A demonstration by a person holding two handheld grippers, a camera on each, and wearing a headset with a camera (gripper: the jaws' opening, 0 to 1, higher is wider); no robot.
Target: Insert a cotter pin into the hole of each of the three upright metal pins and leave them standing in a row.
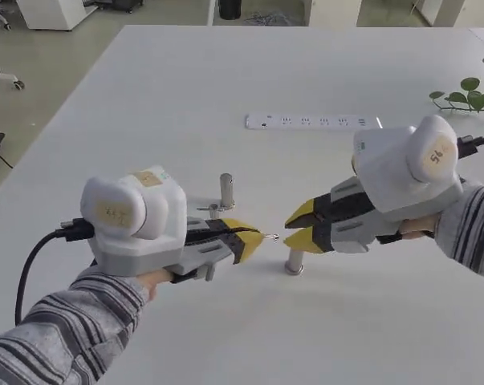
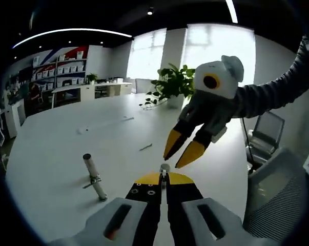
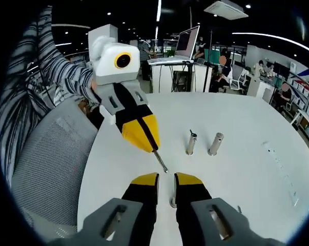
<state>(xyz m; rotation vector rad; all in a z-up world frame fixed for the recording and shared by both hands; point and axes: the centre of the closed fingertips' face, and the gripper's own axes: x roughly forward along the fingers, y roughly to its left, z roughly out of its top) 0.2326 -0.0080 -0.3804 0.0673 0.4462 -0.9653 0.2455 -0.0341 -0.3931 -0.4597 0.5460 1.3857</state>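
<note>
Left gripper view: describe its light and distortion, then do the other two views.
Left gripper view: windows blown out white behind the right claw, fisheye bowing the table edge. Right gripper view: even ceiling light, same bowing, pins sharp. Head view: no bowing, flat light, only faint shadows on the table.

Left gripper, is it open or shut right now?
Shut. In the right gripper view the left gripper has its yellow jaws pressed together on a thin cotter pin that sticks out past the tips.

Upright metal pins (image 1: 226,191); cotter pin (image 1: 267,237) aloft
</note>
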